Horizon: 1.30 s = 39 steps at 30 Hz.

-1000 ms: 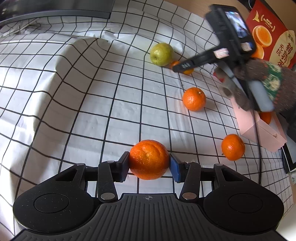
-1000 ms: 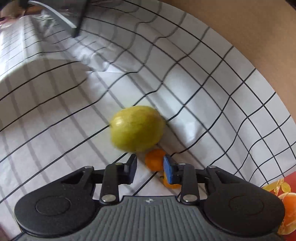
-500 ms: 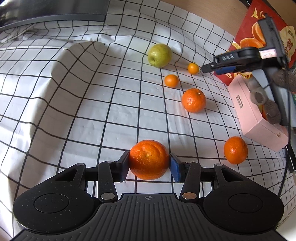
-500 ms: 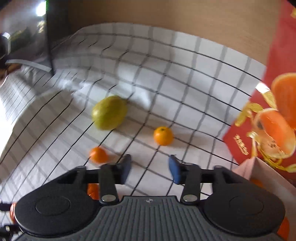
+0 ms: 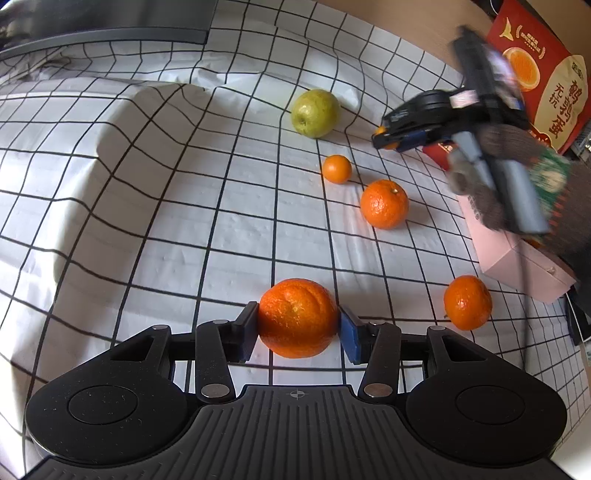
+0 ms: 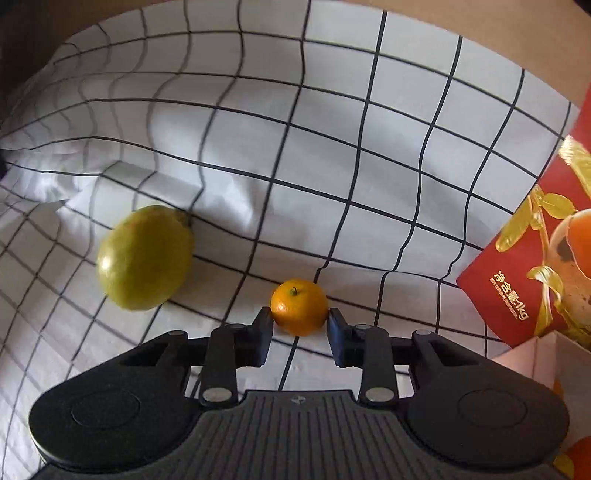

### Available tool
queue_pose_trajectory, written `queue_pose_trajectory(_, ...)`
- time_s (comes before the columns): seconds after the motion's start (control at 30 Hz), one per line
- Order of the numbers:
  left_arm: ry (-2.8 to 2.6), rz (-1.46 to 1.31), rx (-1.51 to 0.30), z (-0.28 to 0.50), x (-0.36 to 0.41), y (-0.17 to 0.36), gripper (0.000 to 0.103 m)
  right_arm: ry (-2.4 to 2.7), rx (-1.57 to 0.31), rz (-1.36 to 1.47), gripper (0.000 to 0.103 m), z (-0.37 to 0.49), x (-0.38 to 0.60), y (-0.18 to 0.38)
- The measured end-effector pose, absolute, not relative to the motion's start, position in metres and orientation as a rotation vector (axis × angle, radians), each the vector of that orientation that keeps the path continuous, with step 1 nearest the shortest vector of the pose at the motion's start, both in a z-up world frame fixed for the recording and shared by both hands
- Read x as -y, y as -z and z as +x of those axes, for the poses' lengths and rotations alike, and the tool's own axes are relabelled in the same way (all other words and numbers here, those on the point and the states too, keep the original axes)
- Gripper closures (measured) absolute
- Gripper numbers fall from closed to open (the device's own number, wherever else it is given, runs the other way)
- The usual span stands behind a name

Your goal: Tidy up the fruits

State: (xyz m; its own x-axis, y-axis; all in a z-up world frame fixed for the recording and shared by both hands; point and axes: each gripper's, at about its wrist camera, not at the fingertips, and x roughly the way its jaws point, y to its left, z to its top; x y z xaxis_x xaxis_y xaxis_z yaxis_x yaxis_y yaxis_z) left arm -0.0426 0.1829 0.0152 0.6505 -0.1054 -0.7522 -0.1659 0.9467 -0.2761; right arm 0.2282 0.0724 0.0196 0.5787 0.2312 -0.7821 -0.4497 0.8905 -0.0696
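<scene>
My left gripper [image 5: 298, 328] is shut on a large orange [image 5: 298, 317] just above the checked cloth. My right gripper [image 6: 300, 330] is open, its jaws standing on either side of a small mandarin [image 6: 299, 312] that rests on the cloth; small gaps show at both sides. In the left wrist view the right gripper [image 5: 391, 138] is at the far right, over that small fruit. A green pear [image 5: 315, 113] [image 6: 144, 258] lies to its left. A small mandarin [image 5: 336, 169] and two oranges [image 5: 384, 204] [image 5: 467, 302] lie on the cloth.
A pink box [image 5: 517, 258] stands at the right, its corner in the right wrist view [image 6: 543, 354]. A red printed package [image 5: 543, 74] [image 6: 535, 266] leans behind it. The checked cloth [image 5: 147, 221] is rumpled with a raised fold at the left. A dark screen [image 5: 103, 22] stands at the far left.
My right gripper has moved down and forward, so the small mandarin now sits between its open jaws. My left gripper still holds the large orange in the same place.
</scene>
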Motion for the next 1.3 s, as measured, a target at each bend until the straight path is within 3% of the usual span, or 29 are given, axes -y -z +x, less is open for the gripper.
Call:
queue_pose_trajectory(0.3, 0.01, -0.307, -0.876, -0.039, -0.173, -0.016, 0.053, -0.528, -0.807, -0.192, 0.072, 0.098, 0.006, -0.064)
queue_pose_trajectory(0.6, 0.188, -0.186, -0.922, -0.05, -0.108, -0.014, 0.053, -0.419, -0.791, -0.231, 0.072, -0.018, 0.076, -0.025)
queue_pose_trajectory(0.83, 0.187, -0.129, -0.948, -0.047, -0.093, -0.016, 0.053, -0.371, -0.819, -0.121, 0.071, -0.043, 0.092, 0.001)
queue_pose_trajectory(1.1, 0.184, -0.155, -0.954, -0.036, -0.089, -0.015, 0.052, -0.334, -0.801, -0.13, 0.043, -0.047, 0.094, 0.012)
queue_pose_trajectory(1.3, 0.18, -0.142, -0.959, -0.036, -0.088, -0.016, 0.052, -0.337, -0.763, -0.165, 0.028, -0.052, 0.089, 0.017)
